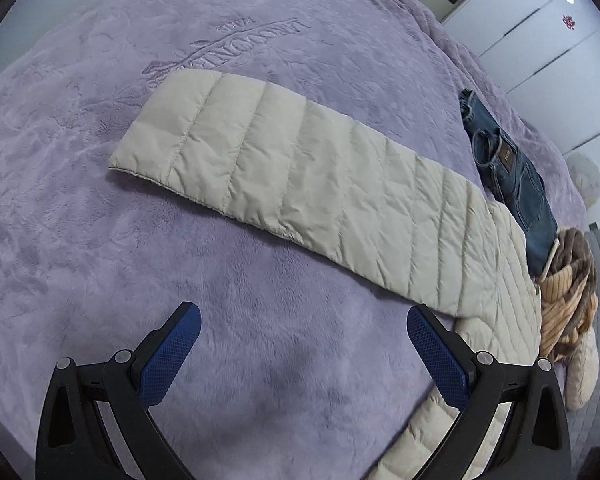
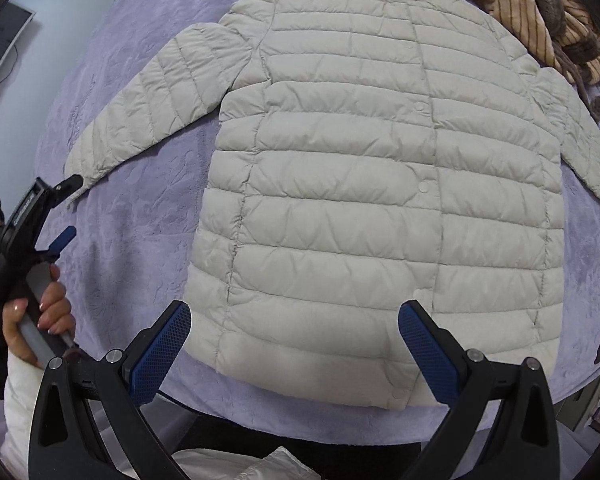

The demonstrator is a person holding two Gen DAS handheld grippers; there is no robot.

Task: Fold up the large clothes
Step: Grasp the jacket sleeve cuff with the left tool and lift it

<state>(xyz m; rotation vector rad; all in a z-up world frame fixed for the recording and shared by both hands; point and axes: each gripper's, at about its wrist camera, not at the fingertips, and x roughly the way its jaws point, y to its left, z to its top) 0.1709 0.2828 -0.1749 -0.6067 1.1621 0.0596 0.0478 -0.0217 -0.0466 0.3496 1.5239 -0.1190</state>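
The right gripper [image 2: 294,330] and left gripper [image 1: 304,330] had black triangular arms with silver screws and textured blue pads [image 2: 160,354]. The person's hand [image 2: 40,316] showed glossy pale-pink nails; a white sleeve [image 2: 20,392] covered the wrist.

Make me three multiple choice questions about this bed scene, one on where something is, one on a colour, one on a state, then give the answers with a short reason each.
1. Where do the jeans lie relative to the puffer jacket?
A. Beyond its collar end
B. On top of its front
C. Below its hem

2. What colour is the blanket under the jacket?
A. Green
B. Lilac
C. Red

3. How is the left gripper?
A. Shut on a sleeve
B. Shut on the hem
C. Open, holding nothing

Answers:
1 A: in the right wrist view the denim shows past the collar.
2 B: the plush is pale purple in both views.
3 C: its blue pads stand wide apart over bare blanket, near the outstretched sleeve.
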